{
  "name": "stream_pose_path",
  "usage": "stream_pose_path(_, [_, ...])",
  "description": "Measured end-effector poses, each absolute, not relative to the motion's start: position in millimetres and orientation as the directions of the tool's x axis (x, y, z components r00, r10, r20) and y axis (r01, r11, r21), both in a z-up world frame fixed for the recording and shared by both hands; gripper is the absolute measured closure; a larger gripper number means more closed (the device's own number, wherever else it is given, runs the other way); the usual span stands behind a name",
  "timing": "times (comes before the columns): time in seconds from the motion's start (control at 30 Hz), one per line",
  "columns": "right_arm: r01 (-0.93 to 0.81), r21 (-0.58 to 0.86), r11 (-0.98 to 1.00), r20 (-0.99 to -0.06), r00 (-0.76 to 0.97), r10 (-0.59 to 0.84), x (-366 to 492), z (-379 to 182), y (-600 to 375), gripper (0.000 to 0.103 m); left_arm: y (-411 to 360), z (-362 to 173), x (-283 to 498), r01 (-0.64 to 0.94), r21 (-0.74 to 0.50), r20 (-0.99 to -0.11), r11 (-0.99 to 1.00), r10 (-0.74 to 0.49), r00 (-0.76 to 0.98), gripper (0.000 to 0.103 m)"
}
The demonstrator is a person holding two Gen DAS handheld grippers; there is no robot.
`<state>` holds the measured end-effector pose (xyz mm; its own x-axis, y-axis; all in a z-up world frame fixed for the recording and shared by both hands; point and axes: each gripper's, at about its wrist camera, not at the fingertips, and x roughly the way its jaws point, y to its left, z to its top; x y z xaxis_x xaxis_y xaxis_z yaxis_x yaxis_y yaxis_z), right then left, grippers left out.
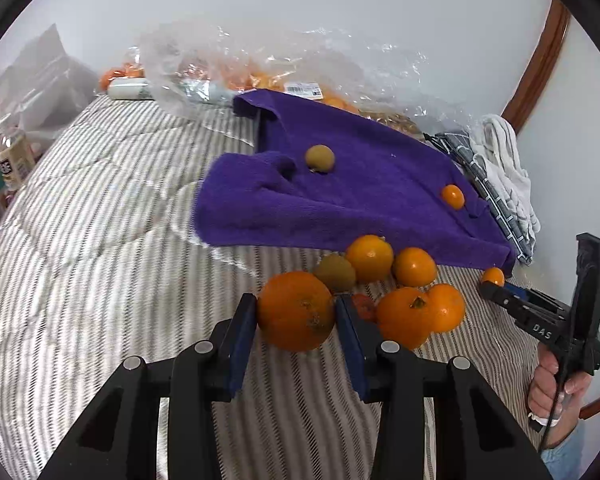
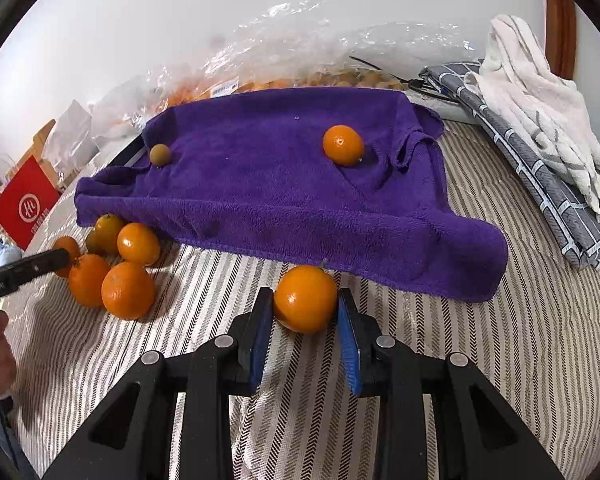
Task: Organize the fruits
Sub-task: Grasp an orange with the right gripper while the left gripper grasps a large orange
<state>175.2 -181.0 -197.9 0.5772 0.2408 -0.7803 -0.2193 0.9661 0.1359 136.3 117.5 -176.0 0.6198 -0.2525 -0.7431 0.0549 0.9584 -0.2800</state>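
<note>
My left gripper [image 1: 296,310] is shut on a large orange [image 1: 296,316], held just above the striped bedspread [image 1: 100,240]. Beside it lies a cluster of oranges [image 1: 414,266] with a green-brown kiwi [image 1: 335,272]. My right gripper [image 2: 305,300] is shut on a smaller orange [image 2: 305,298] at the front edge of the purple towel [image 2: 280,184]. On the towel sit one kiwi [image 2: 160,155] and one orange [image 2: 343,145]. The right gripper also shows in the left wrist view [image 1: 496,286], with its orange [image 1: 493,276]. The cluster [image 2: 128,290] lies left in the right wrist view.
Clear plastic bags of fruit [image 1: 260,68] lie behind the towel against the white wall. Folded grey and white cloths [image 2: 540,152] lie at the right. A red box [image 2: 26,202] and bottles [image 1: 14,156] stand at the left.
</note>
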Motion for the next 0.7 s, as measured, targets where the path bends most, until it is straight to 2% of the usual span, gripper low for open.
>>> stream_pose_path(0.2, [-0.205, 0.138, 0.969, -0.782, 0.578, 0.234, 175.9, -197.6, -181.7, 0.071, 113.4, -181.5, 136.7, 0.054, -0.221, -0.754, 0.974, -0.206, 0.624, 0.064])
stream_pose_path(0.37, [-0.209, 0.128, 0.969, -0.777, 0.586, 0.229, 174.0, -197.7, -181.3, 0.071, 115.7, -188.0, 135.2, 0.032, -0.256, -0.739, 0.966, -0.217, 0.638, 0.061])
stream_pose_path(0.43, [-0.206, 0.098, 0.974, -0.776, 0.596, 0.204, 172.0, -197.4, -177.8, 0.071, 116.0, -188.3, 135.0, 0.041, -0.254, -0.735, 0.966, -0.22, 0.641, 0.057])
stream_pose_path(0.57, [-0.208, 0.041, 0.977, -0.783, 0.601, 0.161, 171.5, -197.5, -170.9, 0.071, 113.4, -189.6, 133.4, 0.039, -0.235, -0.733, 0.971, -0.204, 0.649, 0.056])
stream_pose_path(0.7, [-0.209, 0.048, 0.977, -0.783, 0.6, 0.166, 171.1, -197.5, -171.1, 0.07, 112.8, -190.1, 134.4, 0.044, -0.242, -0.731, 0.969, -0.212, 0.649, 0.051])
